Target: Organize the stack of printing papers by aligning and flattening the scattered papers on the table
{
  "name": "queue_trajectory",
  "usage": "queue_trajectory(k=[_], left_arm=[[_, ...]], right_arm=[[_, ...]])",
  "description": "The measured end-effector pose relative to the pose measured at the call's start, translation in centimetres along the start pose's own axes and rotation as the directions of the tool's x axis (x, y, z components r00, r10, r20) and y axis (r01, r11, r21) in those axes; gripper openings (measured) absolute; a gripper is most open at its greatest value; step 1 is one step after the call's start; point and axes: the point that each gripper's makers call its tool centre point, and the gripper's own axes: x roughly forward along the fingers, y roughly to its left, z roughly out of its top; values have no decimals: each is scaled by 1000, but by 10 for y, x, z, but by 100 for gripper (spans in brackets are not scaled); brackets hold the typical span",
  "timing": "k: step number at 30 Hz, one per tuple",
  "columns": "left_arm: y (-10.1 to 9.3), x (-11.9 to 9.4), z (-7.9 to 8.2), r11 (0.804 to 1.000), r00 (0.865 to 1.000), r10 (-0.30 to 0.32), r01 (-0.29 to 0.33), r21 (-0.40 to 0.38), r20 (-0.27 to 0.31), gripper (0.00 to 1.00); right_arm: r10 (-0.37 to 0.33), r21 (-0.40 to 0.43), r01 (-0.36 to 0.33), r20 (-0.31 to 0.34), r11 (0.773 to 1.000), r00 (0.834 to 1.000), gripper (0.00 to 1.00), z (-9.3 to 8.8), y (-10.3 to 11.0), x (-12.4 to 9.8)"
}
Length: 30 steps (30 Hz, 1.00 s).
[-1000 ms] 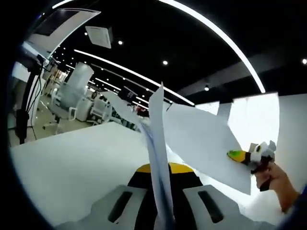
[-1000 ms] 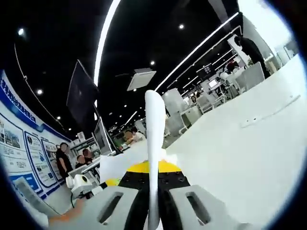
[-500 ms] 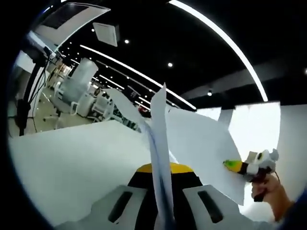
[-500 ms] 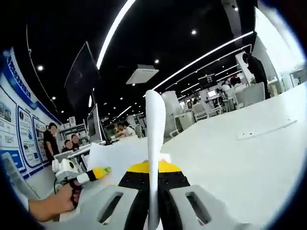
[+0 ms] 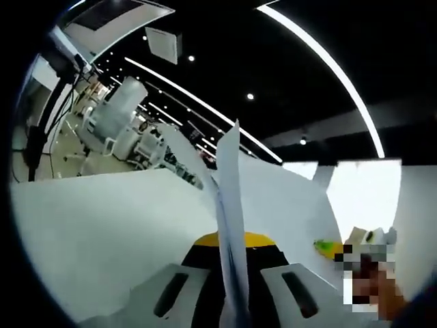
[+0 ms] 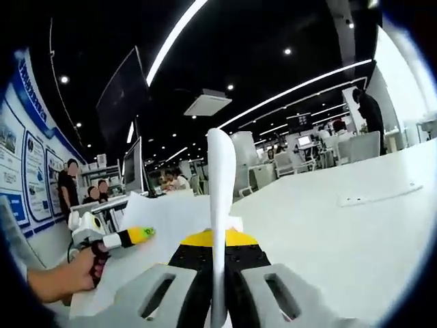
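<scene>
You had the papers (image 5: pixel 273 198) lifted off the desk (image 5: pixel 102 225), your left gripper (image 5: pixel 229 301) and right gripper (image 6: pixel 220 294) each with jaws clamped on an edge. Thin, limp sheets like these sag and slip, so grip near the corners.

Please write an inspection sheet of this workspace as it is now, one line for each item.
Surface: white table, wide bare area.
Job's things: paper stack held edge-up between both grippers, sheets fanned and uneven.
Clutter: flat white strip lying on the table.
Grippers: left gripper shut on the stack; right gripper shut on the stack.
Cables: dark cables on a stand beyond the table.
Surroundings: office chairs, wall posters, people standing, ceiling strip lights.
</scene>
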Motion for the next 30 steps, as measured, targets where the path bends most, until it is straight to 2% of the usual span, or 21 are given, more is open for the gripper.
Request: queue_trajectory(k=[6, 12, 19, 30], left_arm=[[2, 1, -1, 999, 1000, 7, -7, -40, -5, 12], [4, 1, -1, 997, 1000, 16, -16, -72, -5, 16], [5, 2, -1, 997, 1000, 18, -18, -79, -5, 16], [6, 1, -1, 996, 1000, 25, -25, -86, -5, 16]], right_arm=[[-1, 2, 1, -7, 1000, 1000, 0, -3, 2, -2], [21, 11, -21, -23, 1000, 1000, 0, -10, 14, -2], [68, 44, -67, -23, 997, 997, 0, -15, 32, -5], [74, 52, -73, -22, 996, 997, 0, -19, 36, -6]])
